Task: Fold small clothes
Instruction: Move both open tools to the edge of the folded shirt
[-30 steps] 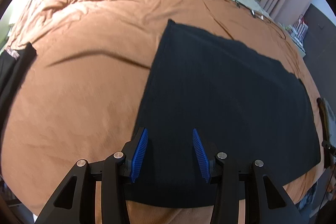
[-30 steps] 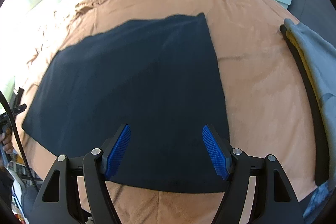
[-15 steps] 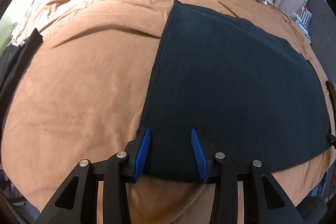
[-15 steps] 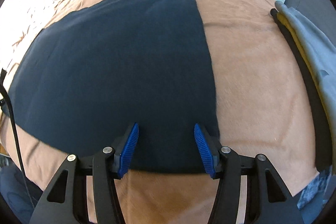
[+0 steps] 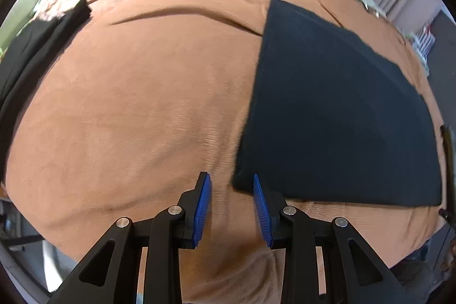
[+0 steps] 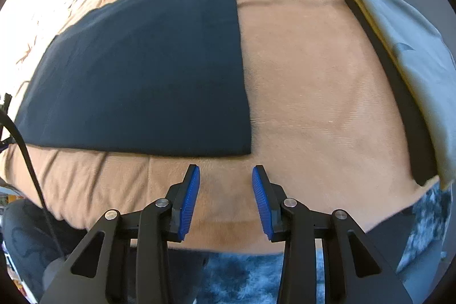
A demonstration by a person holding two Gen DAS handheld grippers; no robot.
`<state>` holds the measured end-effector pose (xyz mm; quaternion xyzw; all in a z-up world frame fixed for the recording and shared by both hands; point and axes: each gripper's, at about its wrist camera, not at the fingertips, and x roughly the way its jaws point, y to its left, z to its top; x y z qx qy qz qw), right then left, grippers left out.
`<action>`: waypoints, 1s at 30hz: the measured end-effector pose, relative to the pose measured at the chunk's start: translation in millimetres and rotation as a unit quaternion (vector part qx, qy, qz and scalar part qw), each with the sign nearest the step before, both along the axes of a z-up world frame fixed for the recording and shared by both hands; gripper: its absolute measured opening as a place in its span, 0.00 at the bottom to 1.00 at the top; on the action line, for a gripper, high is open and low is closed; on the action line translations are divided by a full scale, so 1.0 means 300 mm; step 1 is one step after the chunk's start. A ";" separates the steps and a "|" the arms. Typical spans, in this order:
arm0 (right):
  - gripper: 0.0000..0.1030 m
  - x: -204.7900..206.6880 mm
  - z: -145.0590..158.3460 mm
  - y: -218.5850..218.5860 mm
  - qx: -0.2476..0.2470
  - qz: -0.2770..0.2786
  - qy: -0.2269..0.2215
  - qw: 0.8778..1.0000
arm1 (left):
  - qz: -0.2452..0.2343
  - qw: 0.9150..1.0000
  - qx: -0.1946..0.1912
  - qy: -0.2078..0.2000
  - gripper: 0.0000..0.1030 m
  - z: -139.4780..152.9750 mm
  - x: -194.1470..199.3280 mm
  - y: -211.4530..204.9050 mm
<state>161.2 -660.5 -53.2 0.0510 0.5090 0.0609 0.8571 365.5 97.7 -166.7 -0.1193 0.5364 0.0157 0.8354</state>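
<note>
I have pulled both grippers back toward me off the dark cloth (image 6: 148, 70). Half a second ago each pair of blue pads straddled its near hem; now my right gripper (image 6: 225, 200) hangs over bare brown blanket (image 6: 313, 93) just short of the near right corner, jaws apart and empty. My left gripper (image 5: 231, 208) has slid left, so only its right pad overlaps the near left corner of the cloth (image 5: 336, 110), jaws also apart, holding nothing. The cloth lies flat and square on the bed, between a black garment (image 5: 31, 47) on the left and a grey and black stack (image 6: 399, 47) on the right. I judge that this fold is laid down and released, and the next grab is not yet begun.
</note>
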 end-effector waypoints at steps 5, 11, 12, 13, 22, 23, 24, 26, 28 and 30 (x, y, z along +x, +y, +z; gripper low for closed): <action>0.35 -0.020 0.161 0.050 0.035 0.010 -0.039 0.999 | 0.009 0.999 -0.044 -0.021 0.34 0.051 -0.018 0.035; 0.35 0.007 0.248 0.234 0.061 0.051 -0.057 0.995 | 0.022 0.993 -0.116 -0.023 0.34 0.053 -0.002 0.048; 0.35 0.015 0.250 0.268 0.066 0.056 -0.059 0.995 | 0.026 0.992 -0.123 -0.021 0.34 0.048 0.001 0.048; 0.35 0.019 0.251 0.292 0.069 0.059 -0.060 0.994 | 0.029 0.991 -0.128 -0.020 0.34 0.042 0.004 0.050; 0.28 0.104 0.139 0.527 0.086 0.119 -0.029 0.989 | 0.050 0.983 -0.176 0.015 0.34 -0.036 -0.010 0.067; 0.28 0.118 0.121 0.553 0.087 0.123 -0.025 0.988 | 0.049 0.983 -0.178 0.017 0.34 -0.042 -0.013 0.065; 0.28 0.131 0.103 0.575 0.089 0.127 -0.021 0.988 | 0.050 0.982 -0.180 0.019 0.35 -0.048 -0.015 0.065; 0.25 0.170 0.071 0.589 0.096 0.129 -0.014 0.987 | 0.054 0.980 -0.188 0.021 0.37 -0.059 -0.012 0.068; 0.23 0.192 0.046 0.612 0.104 0.127 -0.011 0.986 | 0.061 0.979 -0.195 0.024 0.37 -0.065 -0.014 0.073; 0.23 0.208 0.030 0.617 0.112 0.124 -0.011 0.986 | 0.066 0.977 -0.202 0.025 0.37 -0.061 -0.019 0.078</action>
